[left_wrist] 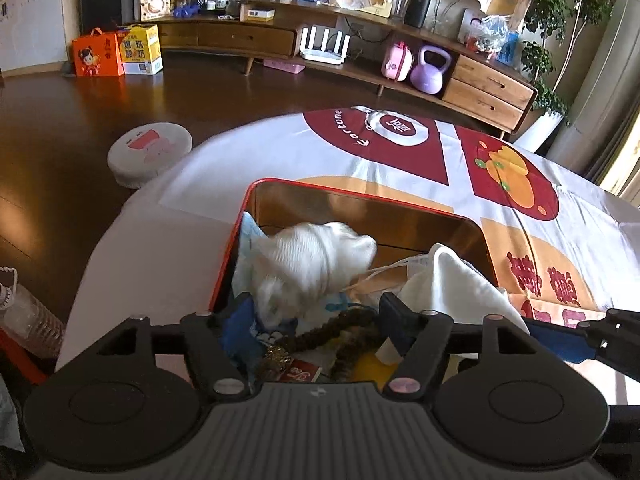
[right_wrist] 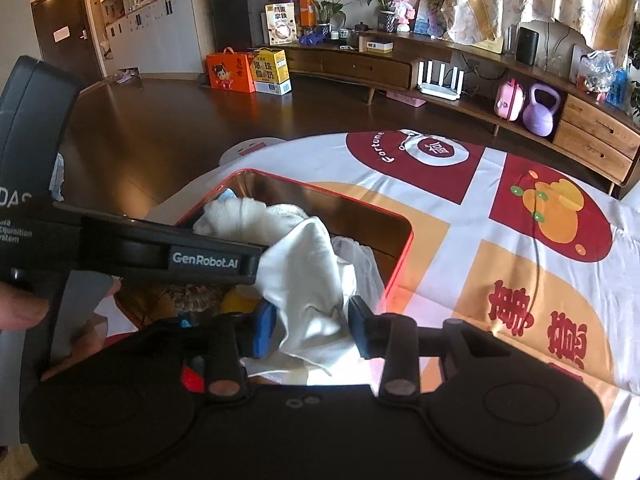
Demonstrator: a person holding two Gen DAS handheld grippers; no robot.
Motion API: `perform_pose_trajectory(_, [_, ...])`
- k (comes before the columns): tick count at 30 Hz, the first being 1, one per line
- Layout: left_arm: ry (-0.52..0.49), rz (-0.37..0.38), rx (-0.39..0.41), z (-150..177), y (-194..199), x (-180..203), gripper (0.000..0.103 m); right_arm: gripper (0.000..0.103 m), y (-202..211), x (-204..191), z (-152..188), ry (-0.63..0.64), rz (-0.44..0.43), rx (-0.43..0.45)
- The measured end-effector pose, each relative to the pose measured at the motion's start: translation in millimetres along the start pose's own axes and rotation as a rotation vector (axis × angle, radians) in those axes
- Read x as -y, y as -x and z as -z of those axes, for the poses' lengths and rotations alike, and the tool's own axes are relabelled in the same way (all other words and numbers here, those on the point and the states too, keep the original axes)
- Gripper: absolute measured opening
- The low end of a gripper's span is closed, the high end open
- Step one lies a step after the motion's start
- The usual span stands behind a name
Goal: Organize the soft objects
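A red tin box with a gold inside stands on the table and holds soft things. A fluffy white item, blurred, lies in it just past my left gripper, whose jaws stand open over a brown fuzzy piece. A white cloth drapes over the box's right side. In the right wrist view the box shows with the white cloth hanging between the open jaws of my right gripper. The left gripper's body crosses that view.
The table wears a white cloth with red and orange prints. A robot vacuum sits on the dark floor beyond the table. A wooden TV cabinet runs along the back. A plastic bottle stands at the left.
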State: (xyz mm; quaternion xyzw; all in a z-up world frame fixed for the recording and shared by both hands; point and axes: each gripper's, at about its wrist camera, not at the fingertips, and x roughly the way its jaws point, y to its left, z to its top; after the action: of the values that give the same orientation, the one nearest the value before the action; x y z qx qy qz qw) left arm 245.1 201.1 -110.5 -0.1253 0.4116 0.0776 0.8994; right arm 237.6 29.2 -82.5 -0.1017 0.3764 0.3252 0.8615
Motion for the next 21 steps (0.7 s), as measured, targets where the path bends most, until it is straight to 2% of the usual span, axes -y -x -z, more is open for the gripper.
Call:
perform_pose_trajectory(7, [-0.002,-0.024,0.034,1.5,21.3,-2.8,0.073,0.048,18.7,-0.2,0.9,-0.003,-0.004,0.027])
perform_pose_trajectory(10, [-0.016,-0.041,0.055,3.7,34.3,-0.8,0.073,0.054,28.5,-0.4,2.0,-0.011,-0.01,0.044])
perform_pose_trajectory(15, [-0.047,-0.026,0.098,7.2,58.7,4.5,0.074,0.064,46.9,-2.1,4.1,-0.019,-0.025,0.08])
perform_pose_trajectory(17, [-0.055,-0.02,0.113,9.4,68.0,6.7,0.08,0.064,55.0,-2.6,5.2,-0.02,-0.03,0.095])
perform_pose_trajectory(19, [-0.061,-0.015,0.127,11.9,75.9,8.8,0.081,0.066,62.6,-3.5,6.5,-0.019,-0.037,0.109])
perform_pose_trajectory(21, [-0.07,-0.008,0.134,14.5,83.5,10.0,0.081,0.073,71.8,-4.2,9.0,-0.016,-0.043,0.129])
